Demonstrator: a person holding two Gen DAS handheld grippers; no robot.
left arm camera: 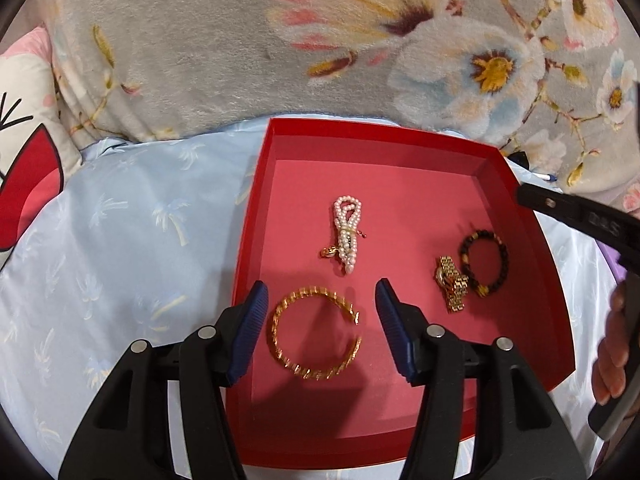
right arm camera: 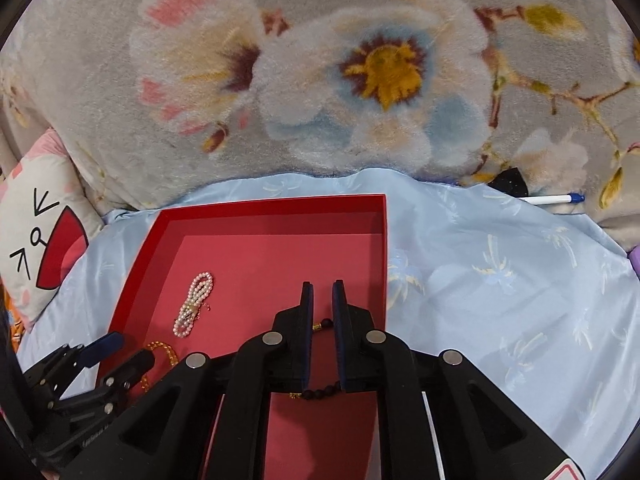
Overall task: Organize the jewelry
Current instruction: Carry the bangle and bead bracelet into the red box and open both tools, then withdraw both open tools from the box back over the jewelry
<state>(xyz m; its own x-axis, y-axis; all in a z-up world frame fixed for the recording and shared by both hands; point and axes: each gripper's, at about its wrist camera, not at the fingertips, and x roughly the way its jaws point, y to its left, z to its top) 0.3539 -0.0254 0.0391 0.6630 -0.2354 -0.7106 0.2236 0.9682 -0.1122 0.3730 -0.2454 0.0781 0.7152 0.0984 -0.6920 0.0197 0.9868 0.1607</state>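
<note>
A red tray [left arm camera: 360,128] lies on a light blue cloth. On its floor are a bundled pearl necklace [left arm camera: 348,236], a gold bangle [left arm camera: 276,320], a gold watch [left arm camera: 451,286] and a dark bead bracelet [left arm camera: 505,260]. My left gripper [left arm camera: 322,292] is open and straddles the bangle, which lies flat with neither pad touching it. My right gripper [right arm camera: 323,286] hovers over the tray's right side, its jaws a narrow gap apart. The bead bracelet [right arm camera: 320,394] lies on the tray [right arm camera: 272,202] beneath them, partly hidden and not pinched. The pearl necklace [right arm camera: 194,304] and the left gripper [right arm camera: 124,350] show at the lower left.
A grey floral blanket [left arm camera: 200,40] rises behind the tray. A cartoon-print pillow [left arm camera: 28,120] sits at the left. A white pen with a blue cap [right arm camera: 556,199] lies on the light blue cloth [right arm camera: 500,280] at the right. A hand [left arm camera: 612,360] holds the right gripper's handle.
</note>
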